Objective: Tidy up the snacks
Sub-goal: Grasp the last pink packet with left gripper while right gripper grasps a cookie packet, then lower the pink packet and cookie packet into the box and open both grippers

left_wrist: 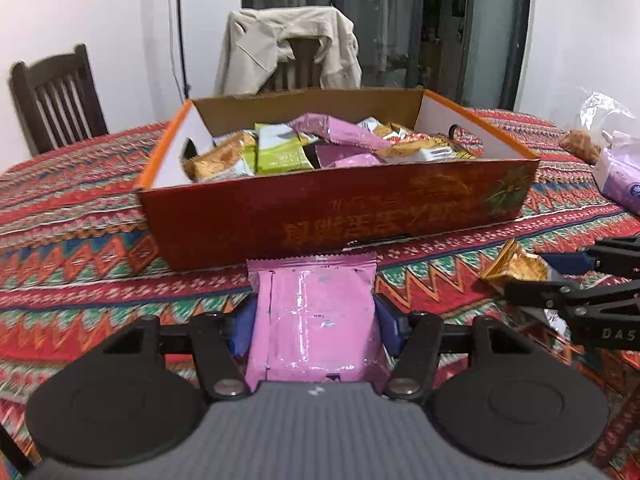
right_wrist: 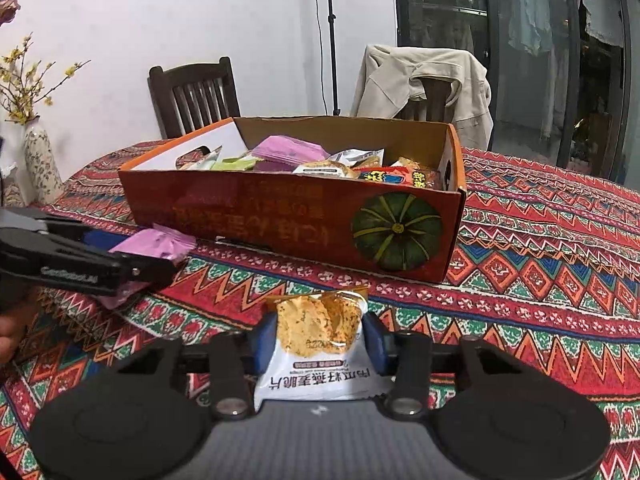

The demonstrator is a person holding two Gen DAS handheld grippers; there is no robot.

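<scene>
Left gripper point(left_wrist: 316, 322) has its blue pads clamped on the side edges of a pink snack packet point(left_wrist: 316, 316) just before the red cardboard box point(left_wrist: 340, 208); right gripper point(right_wrist: 320, 342) likewise pinches a white cracker packet point(right_wrist: 320, 340). Both look light, crinkly, slippery, contents probably brittle, so gripping the sides gently suits. Each packet's long axis points forward at the box.

A home dining room. The tabletop point(right_wrist: 540, 240) carries a bright zigzag-patterned cloth; dark wooden chairs point(right_wrist: 194, 94) stand at its far side, one with a beige jacket point(right_wrist: 424, 76) draped over its back. A floral vase with yellow blossom twigs point(right_wrist: 38, 160) stands by the white wall, and clothes point(right_wrist: 532, 12) hang behind glass doors. An open cardboard box of snack packets point(right_wrist: 304, 216) rests on the cloth.
</scene>
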